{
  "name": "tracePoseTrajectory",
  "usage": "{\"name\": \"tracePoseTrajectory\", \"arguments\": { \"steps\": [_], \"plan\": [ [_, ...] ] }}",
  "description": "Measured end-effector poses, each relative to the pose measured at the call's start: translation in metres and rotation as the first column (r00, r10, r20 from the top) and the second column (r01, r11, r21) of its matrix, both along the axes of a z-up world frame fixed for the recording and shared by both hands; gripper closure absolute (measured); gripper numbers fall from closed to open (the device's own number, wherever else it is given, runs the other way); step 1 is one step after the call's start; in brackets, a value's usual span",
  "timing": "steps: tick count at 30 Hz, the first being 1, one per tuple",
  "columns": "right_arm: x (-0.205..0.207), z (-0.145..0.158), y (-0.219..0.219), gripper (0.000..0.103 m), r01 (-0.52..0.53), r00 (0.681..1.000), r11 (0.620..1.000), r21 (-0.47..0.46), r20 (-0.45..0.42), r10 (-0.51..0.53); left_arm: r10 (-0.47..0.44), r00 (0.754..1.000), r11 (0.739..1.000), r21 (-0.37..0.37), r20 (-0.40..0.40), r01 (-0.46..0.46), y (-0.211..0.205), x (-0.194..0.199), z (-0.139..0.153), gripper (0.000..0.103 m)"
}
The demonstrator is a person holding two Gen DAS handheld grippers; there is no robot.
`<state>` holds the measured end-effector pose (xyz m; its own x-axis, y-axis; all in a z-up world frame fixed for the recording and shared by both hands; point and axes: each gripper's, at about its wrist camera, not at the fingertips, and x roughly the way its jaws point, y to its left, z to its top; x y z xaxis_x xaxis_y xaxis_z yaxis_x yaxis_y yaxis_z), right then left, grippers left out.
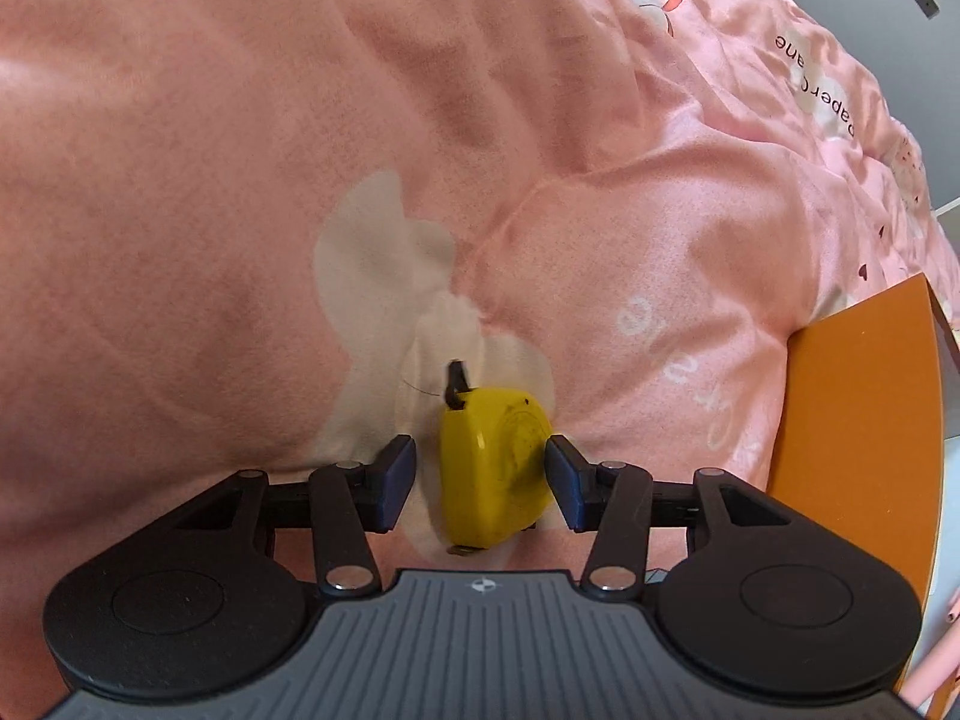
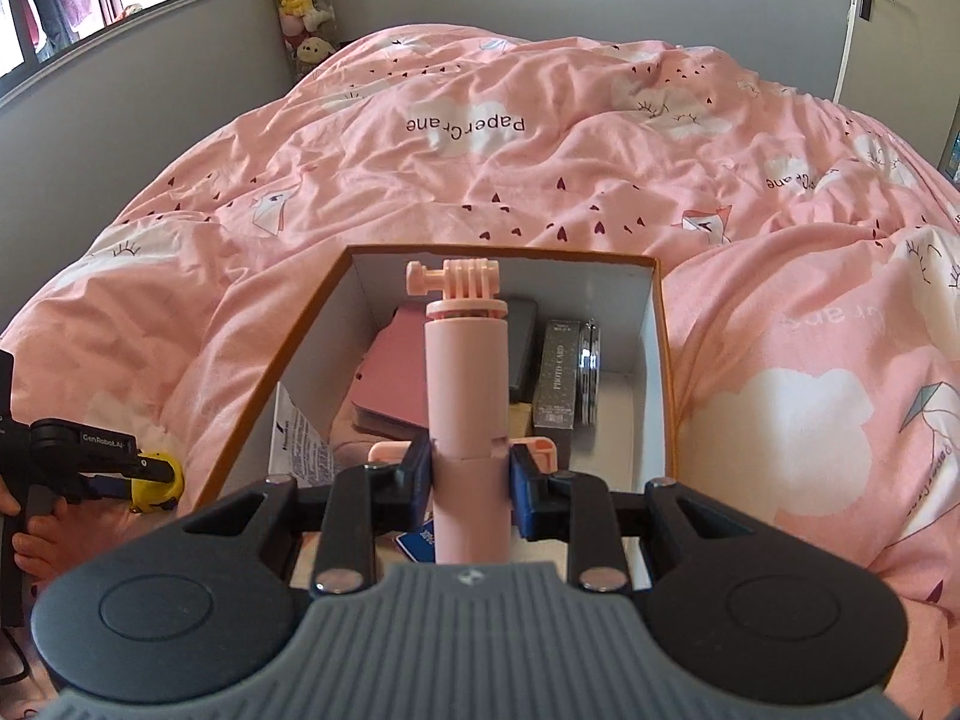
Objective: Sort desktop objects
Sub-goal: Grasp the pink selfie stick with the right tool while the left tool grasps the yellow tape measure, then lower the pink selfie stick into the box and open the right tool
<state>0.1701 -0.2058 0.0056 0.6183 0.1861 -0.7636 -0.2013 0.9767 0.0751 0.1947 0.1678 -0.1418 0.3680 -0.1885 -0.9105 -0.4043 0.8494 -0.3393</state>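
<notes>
Left gripper (image 1: 480, 483) fingers gaping around rounded yellow plastic tape measure (image 1: 495, 462) lying on soft pink duvet (image 1: 240, 180). Right gripper (image 2: 470, 483) clamping smooth pink cylindrical selfie stick (image 2: 465, 396) above orange-rimmed cardboard box (image 2: 657, 360).

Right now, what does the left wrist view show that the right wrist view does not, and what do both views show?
Only the left wrist view shows the left gripper open, its fingers on each side of the tape measure, one pad apart from it. Only the right wrist view shows the right gripper shut on the pink selfie stick, and the box interior with the photo card pack. Both show the tape measure, the orange box and the pink duvet.
</notes>
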Motion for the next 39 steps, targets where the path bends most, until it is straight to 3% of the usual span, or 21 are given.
{"name": "tracePoseTrajectory", "arguments": {
  "steps": [4,6,12,17,28,33,38,39],
  "plan": [
    [0.002,-0.006,-0.004,0.074,0.008,0.999,1.000,-0.010,-0.044,-0.009,-0.013,1.000,1.000,-0.002,0.014,0.013,-0.004,-0.002,0.001,0.053],
    [0.002,-0.010,-0.005,0.074,0.013,0.998,1.000,-0.017,-0.068,-0.014,-0.012,0.999,1.000,0.002,0.039,0.012,-0.005,-0.004,0.005,0.063],
    [0.002,-0.017,-0.006,0.074,0.039,0.991,0.998,-0.056,-0.128,-0.046,-0.014,0.995,1.000,0.003,0.103,0.014,-0.006,-0.013,0.022,0.079],
    [0.000,-0.023,-0.008,0.074,0.059,0.980,0.994,-0.088,-0.184,-0.074,-0.039,0.983,0.999,0.041,0.180,0.032,-0.013,-0.028,0.045,0.080],
    [0.011,-0.043,0.001,0.075,0.050,0.967,0.969,-0.243,-0.231,-0.108,-0.141,0.926,0.988,-0.009,0.350,0.154,-0.036,-0.057,0.102,0.080],
    [0.020,-0.047,0.006,0.074,0.044,0.962,0.963,-0.266,-0.248,-0.112,-0.172,0.902,0.980,-0.025,0.395,0.198,-0.047,-0.066,0.118,0.080],
    [0.026,-0.048,0.008,0.074,0.015,0.953,0.958,-0.285,-0.287,-0.100,-0.173,0.896,0.980,-0.024,0.410,0.200,-0.049,-0.073,0.124,0.080],
    [0.025,-0.049,0.009,0.078,0.007,0.951,0.957,-0.291,-0.293,-0.096,-0.172,0.896,0.979,-0.026,0.409,0.200,-0.049,-0.074,0.124,0.080]
  ]
}}
